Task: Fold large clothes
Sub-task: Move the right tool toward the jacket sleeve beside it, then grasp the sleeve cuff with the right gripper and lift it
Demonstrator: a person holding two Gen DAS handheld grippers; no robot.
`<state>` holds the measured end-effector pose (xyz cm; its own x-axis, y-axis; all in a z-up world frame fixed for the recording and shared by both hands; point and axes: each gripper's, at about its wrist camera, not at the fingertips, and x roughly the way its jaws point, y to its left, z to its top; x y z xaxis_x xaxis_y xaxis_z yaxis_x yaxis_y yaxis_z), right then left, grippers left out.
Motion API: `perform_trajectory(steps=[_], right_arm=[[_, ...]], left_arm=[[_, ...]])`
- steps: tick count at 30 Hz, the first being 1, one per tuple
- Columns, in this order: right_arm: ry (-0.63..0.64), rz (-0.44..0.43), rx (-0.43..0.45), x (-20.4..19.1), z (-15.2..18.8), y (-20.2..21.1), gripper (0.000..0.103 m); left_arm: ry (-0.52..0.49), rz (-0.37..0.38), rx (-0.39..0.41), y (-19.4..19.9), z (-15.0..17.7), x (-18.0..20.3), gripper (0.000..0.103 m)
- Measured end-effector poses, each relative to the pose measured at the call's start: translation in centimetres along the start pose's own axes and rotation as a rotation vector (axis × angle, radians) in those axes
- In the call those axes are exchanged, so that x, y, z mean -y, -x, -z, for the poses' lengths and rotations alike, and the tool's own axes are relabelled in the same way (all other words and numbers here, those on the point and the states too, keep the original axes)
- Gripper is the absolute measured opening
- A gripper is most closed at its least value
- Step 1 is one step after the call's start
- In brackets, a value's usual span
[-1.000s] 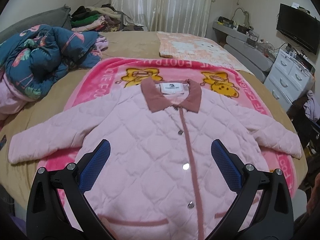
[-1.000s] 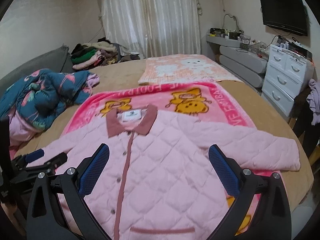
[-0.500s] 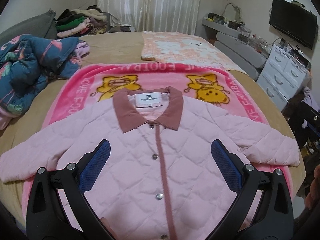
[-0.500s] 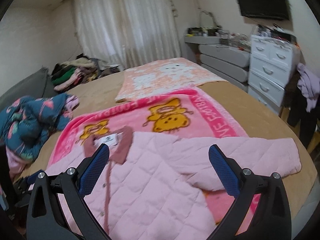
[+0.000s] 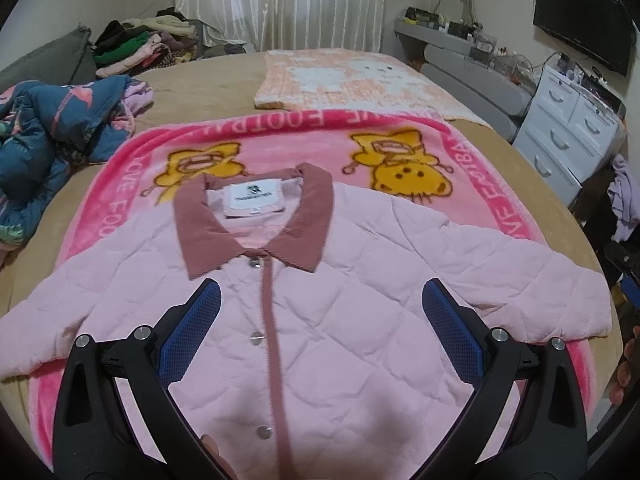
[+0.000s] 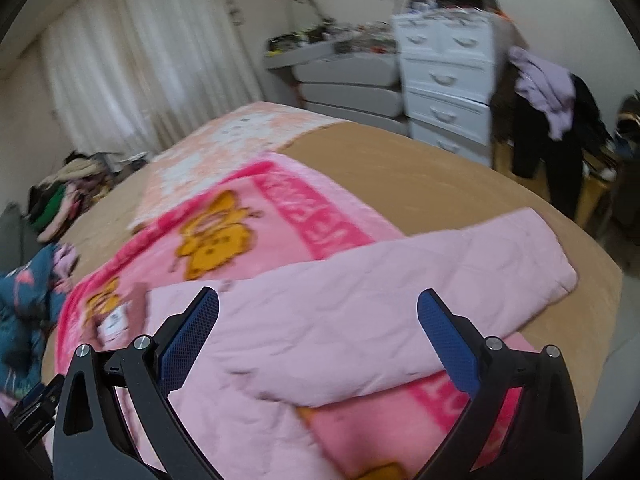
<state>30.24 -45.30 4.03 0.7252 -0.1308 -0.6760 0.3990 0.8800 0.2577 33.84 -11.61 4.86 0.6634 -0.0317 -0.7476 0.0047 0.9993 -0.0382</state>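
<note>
The bed (image 5: pixel 400 92) with its tan cover fills most of what I see, and on it lies a bright pink cartoon blanket (image 5: pixel 304 148) printed with yellow characters. Spread flat on that blanket, front side up and snapped closed, is the pink quilted jacket (image 5: pixel 340 320) I am to fold, its dusty-rose collar (image 5: pixel 208 236) pointing away from me and both sleeves stretched out to the sides. The right sleeve (image 6: pixel 400 292) runs past the blanket's edge onto the tan cover. A peach patterned blanket (image 5: pixel 352 76) lies beyond, a rumpled blue floral quilt (image 5: pixel 44 136) sits off to my left, and a white drawer unit (image 6: pixel 444 84) stands by the wall (the right view is motion-blurred).

My left gripper (image 5: pixel 320 340) hangs over the jacket's chest, jaws spread wide, holding nothing. My right gripper (image 6: pixel 318 338) hangs above the right sleeve near the shoulder, jaws likewise wide apart and empty. Neither set of blue pads (image 5: pixel 188 340) visibly touches the fabric.
</note>
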Motion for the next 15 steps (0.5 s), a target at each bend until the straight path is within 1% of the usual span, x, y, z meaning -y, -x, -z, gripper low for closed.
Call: perform_trajectory(steps=[7,15], right_arm=[[-0.132,0.062,-0.045,5.5,0.2,-3.4,0.099],[-0.348,0.131,-0.075,13.2,0.8,-5.9,0.099]], left_arm=[[-0.045,-0.003,-0.031,-2.7,0.4,3.5,0.095],[-0.093,0.002,-0.075,-5.5,1.3,7.4,0.095]])
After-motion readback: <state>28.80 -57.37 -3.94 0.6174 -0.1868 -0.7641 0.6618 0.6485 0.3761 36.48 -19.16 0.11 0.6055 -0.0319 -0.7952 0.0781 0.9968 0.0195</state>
